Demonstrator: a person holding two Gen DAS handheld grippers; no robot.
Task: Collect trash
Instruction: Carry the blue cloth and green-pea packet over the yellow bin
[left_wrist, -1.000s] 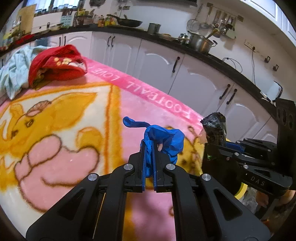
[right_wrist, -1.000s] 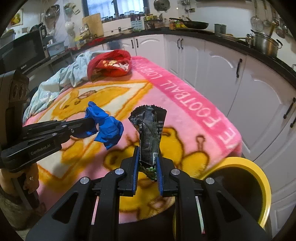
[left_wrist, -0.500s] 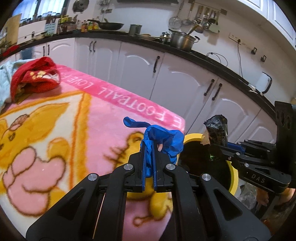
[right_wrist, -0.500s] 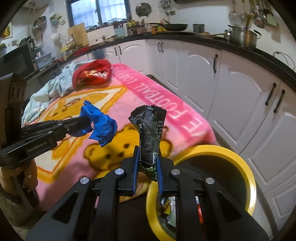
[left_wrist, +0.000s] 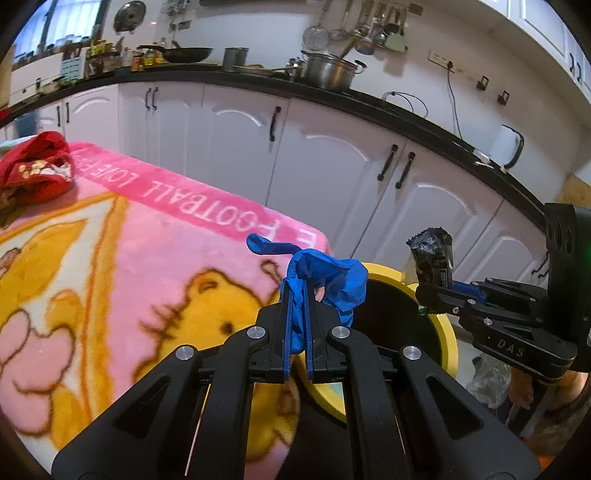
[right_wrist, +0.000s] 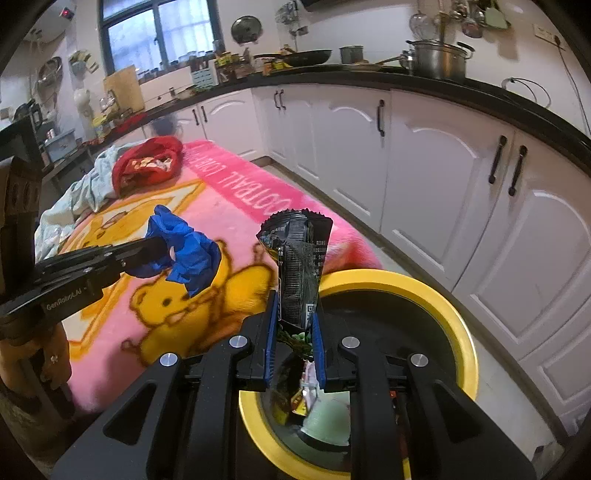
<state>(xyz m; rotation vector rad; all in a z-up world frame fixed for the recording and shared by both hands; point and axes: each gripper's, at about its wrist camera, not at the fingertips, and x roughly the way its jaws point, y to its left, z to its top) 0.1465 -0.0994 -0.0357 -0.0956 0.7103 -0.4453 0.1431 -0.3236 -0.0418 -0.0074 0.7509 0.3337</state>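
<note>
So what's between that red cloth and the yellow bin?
In the right wrist view, only the pink bear blanket stretches from the red cloth to the yellow-rimmed bin; nothing else lies on that stretch.

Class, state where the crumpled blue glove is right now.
The blue glove is pinched in the left gripper, above the pink blanket's edge, left of the yellow-rimmed bin.

Your left gripper (left_wrist: 297, 295) pinches blue glove (left_wrist: 332, 277) | right gripper (left_wrist: 430, 291) clamps black wrapper (left_wrist: 432, 254) | yellow-rimmed bin (left_wrist: 447, 339) beneath both
</note>
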